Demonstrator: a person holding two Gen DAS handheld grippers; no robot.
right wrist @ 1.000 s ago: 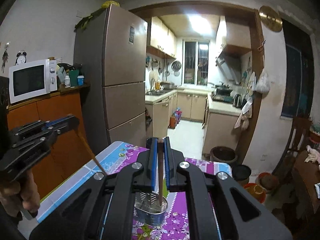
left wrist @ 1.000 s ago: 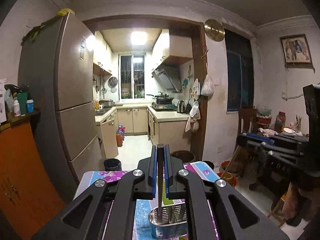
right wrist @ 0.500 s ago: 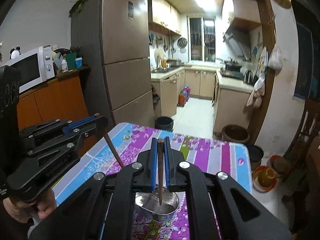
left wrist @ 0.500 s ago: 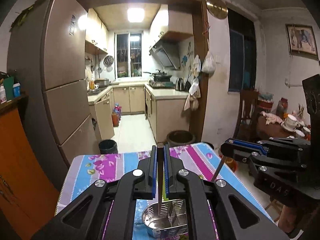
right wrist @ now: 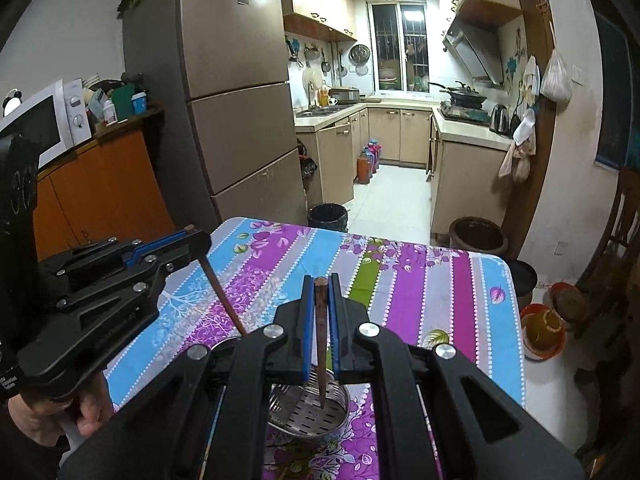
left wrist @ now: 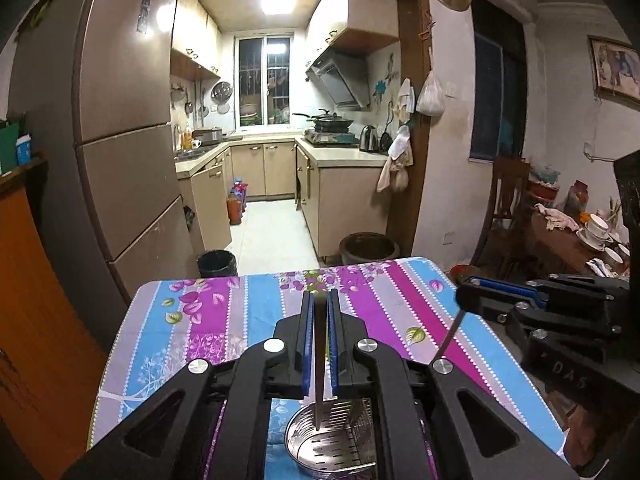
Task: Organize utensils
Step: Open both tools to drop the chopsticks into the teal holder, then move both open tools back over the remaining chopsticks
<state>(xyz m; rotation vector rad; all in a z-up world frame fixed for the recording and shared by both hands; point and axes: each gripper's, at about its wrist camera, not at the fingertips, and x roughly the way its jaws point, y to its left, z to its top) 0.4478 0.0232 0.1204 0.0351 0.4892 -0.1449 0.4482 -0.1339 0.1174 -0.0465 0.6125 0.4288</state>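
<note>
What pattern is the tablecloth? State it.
Tablecloth: purple, blue, grey and green stripes with leaf prints and white dotted lines; clearest in the right wrist view.

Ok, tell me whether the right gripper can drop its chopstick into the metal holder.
Probably yes: the right gripper holds its chopstick tip-down over the open metal holder, nothing between them.

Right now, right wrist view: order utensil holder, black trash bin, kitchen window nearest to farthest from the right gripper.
From the right gripper, shut on a chopstick:
1. Utensil holder, directly below the fingers on the table.
2. Black trash bin, on the floor past the table's far edge.
3. Kitchen window, far back wall.
</note>
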